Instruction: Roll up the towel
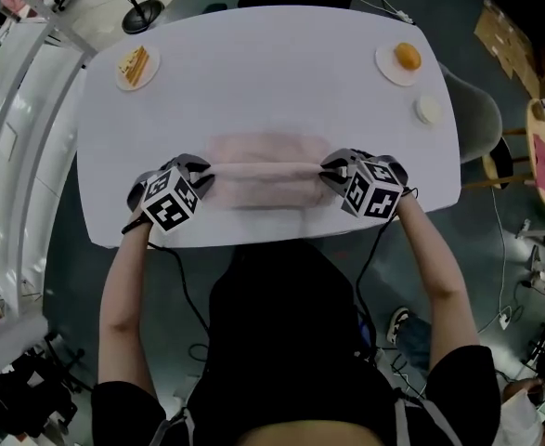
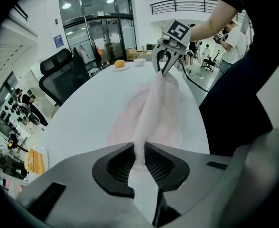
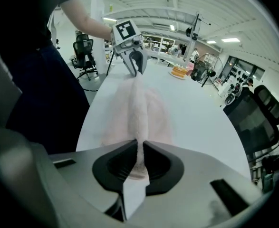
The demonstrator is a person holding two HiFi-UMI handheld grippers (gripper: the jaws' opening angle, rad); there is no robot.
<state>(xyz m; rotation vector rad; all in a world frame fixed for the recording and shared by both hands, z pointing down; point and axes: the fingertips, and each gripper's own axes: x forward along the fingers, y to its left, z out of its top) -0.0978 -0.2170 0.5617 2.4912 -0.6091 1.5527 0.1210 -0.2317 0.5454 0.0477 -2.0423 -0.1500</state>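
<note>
From the head view, I hold a claw in each hand over the near edge of a white oval counter [image 1: 272, 82]. A pale pink towel [image 1: 267, 170] lies stretched between the two claws, spread flat on the counter. One long raised fold of it runs straight from claw to claw.

The left claw [image 1: 202, 177] grips the fold's left end. In the left gripper view its dark ribbed pads [image 2: 122, 163] are pressed onto a thin ridge of towel, with only the cloth between them. The fold climbs away from this claw towards the other claw.

The right claw [image 1: 332, 170] grips the fold's right end. In the right gripper view its jaws are drawn in the same way, pinching a narrow strip of terry cloth. The fold leads from there to the left claw opposite.

Both claws tilt steeply down at the counter.

Well beyond the left claw, near the far left corner, sits a plate of layered food [image 1: 137, 66]. Well beyond the right claw sits a plate with an orange [image 1: 400, 61]. A small white dish [image 1: 428, 110] lies a little nearer that claw.
</note>
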